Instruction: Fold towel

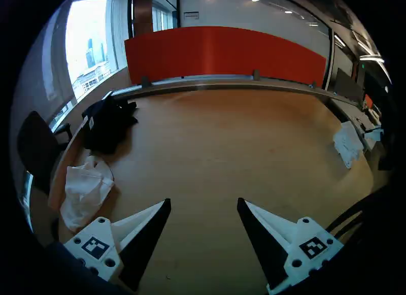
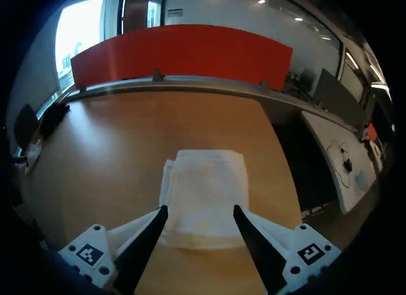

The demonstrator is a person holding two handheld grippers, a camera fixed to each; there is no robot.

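The right tool (image 2: 199,209) stands wide, its two fingers spread with nothing clamped between them. The towel (image 2: 205,193) lies folded into a thick white rectangle on the wooden bench (image 2: 111,142), on the near side from the red partition (image 2: 182,51) and well apart from it. In the right gripper view its near edge sits between the fingertips. The tips overlap its two side edges, but whether they touch the cloth cannot be told. The towel lies flat, its layers showing along the left and near edges. It is close to the bench edge that runs out from the partition's right end. Beyond that edge stands a white desk (image 2: 335,158) with a cable on it.

The left tool (image 1: 203,201) is also wide and holds nothing; it is over bare wood, facing the partition. In the left gripper view a black bag (image 1: 106,125) lies near the partition's left end. A crumpled white bag (image 1: 83,191) lies farther from the partition on that same side. A white folded cloth (image 1: 349,142) lies out from the partition's right end, by the bench edge. A window (image 1: 89,46) is to the left of the partition.
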